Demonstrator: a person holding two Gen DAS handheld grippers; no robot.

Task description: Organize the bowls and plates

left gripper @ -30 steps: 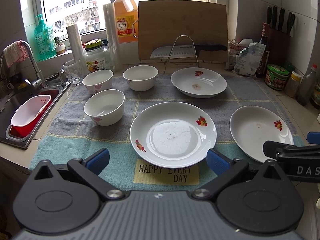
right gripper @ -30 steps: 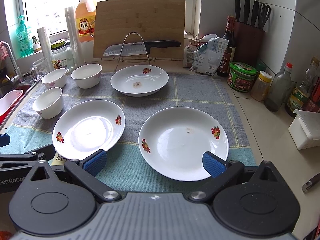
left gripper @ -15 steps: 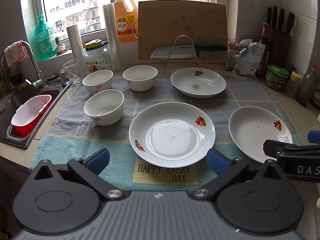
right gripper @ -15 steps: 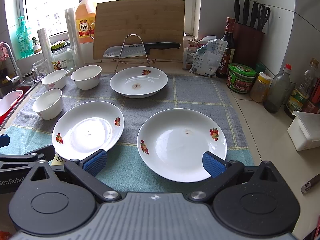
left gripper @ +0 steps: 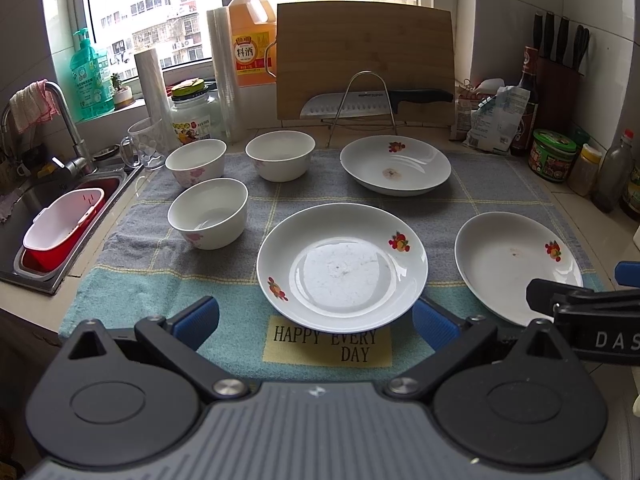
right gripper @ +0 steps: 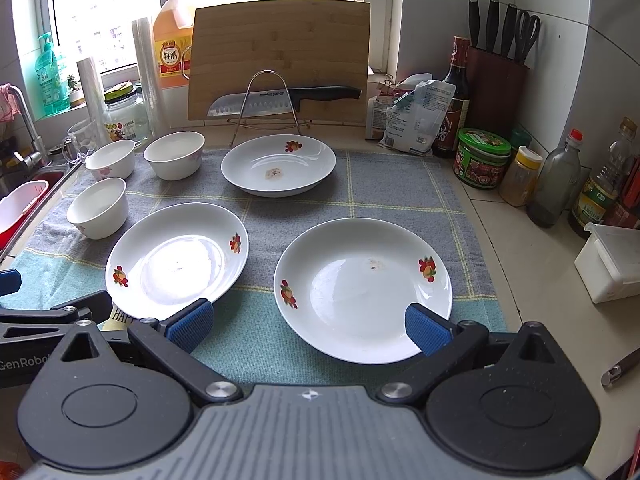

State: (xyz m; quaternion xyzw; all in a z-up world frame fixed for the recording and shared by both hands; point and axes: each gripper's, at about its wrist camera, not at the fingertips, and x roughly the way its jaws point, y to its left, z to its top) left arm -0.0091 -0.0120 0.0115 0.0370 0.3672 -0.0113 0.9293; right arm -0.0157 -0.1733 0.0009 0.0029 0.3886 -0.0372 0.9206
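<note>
Three floral plates lie apart on my checked towel (right gripper: 400, 184): the near-left plate (left gripper: 342, 266), near-right plate (right gripper: 362, 290), far plate (right gripper: 278, 166). Three bowls (left gripper: 208, 212) cluster at its far-left. My left gripper (left gripper: 316, 320) and right gripper (right gripper: 310, 324) are spread wide, empty.

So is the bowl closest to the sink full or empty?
Empty. The near bowl stands upright on the towel, and its white inside shows with no food; a trace of water cannot be ruled out.

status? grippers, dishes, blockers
Left gripper and right gripper open, empty. Three white floral plates, three white bowls unstacked on towel. Nothing in the way.
</note>
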